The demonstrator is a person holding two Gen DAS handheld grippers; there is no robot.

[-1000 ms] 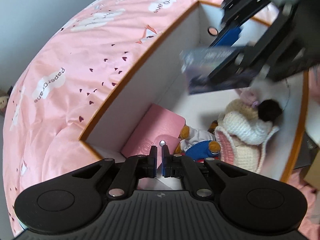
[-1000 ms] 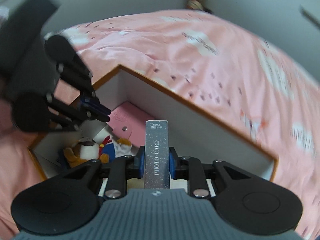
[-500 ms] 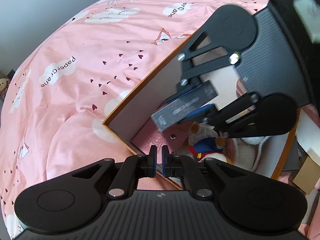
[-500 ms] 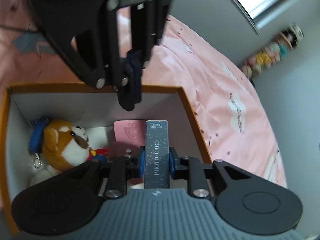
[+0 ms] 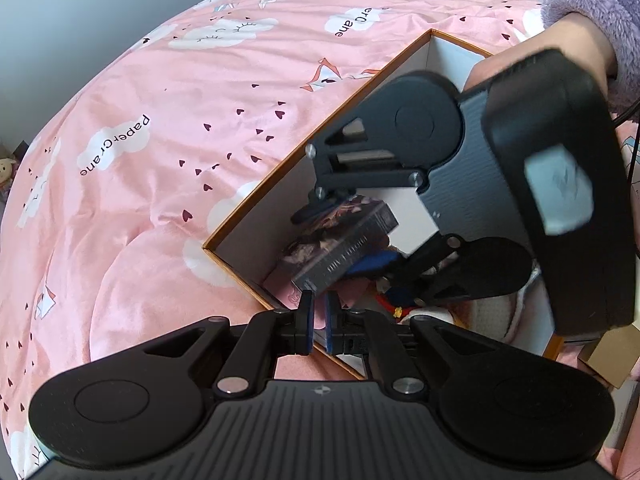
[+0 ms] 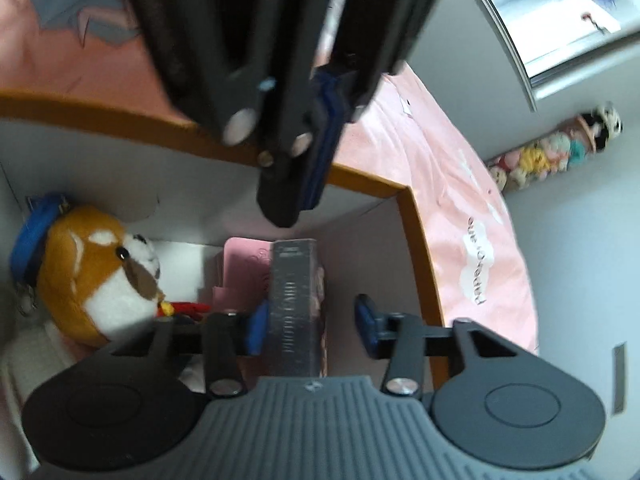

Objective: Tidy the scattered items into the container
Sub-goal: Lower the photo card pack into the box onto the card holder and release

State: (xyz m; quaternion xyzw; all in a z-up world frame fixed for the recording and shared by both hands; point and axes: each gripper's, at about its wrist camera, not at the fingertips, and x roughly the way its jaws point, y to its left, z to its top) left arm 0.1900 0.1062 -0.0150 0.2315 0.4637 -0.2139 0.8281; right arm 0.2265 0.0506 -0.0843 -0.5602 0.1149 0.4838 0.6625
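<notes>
An orange-rimmed container (image 5: 256, 200) with white walls lies on the bed. My right gripper (image 6: 311, 326) reaches down into it and its jaws are opening. The dark photo card box (image 6: 296, 308) stands between them, leaning on the left pad with the right pad clear of it. In the left wrist view the right gripper (image 5: 342, 236) and the card box (image 5: 344, 240) hang over the container's near corner. My left gripper (image 5: 317, 320) is shut on nothing just above that corner's rim; in the right wrist view the left gripper (image 6: 296, 204) hangs over the rim.
Inside the container (image 6: 372, 178) lie a brown-and-white plush dog (image 6: 100, 272) with a blue cap, a pink wallet (image 6: 244, 272) and a cream crocheted toy (image 5: 500, 312). A pink duvet (image 5: 160, 120) surrounds it. A hand in a purple fluffy sleeve (image 5: 592, 0) holds the right gripper.
The right gripper has rolled and come down into the container, and its jaws have parted from the photo card box. The left gripper has stayed shut near the corner.
</notes>
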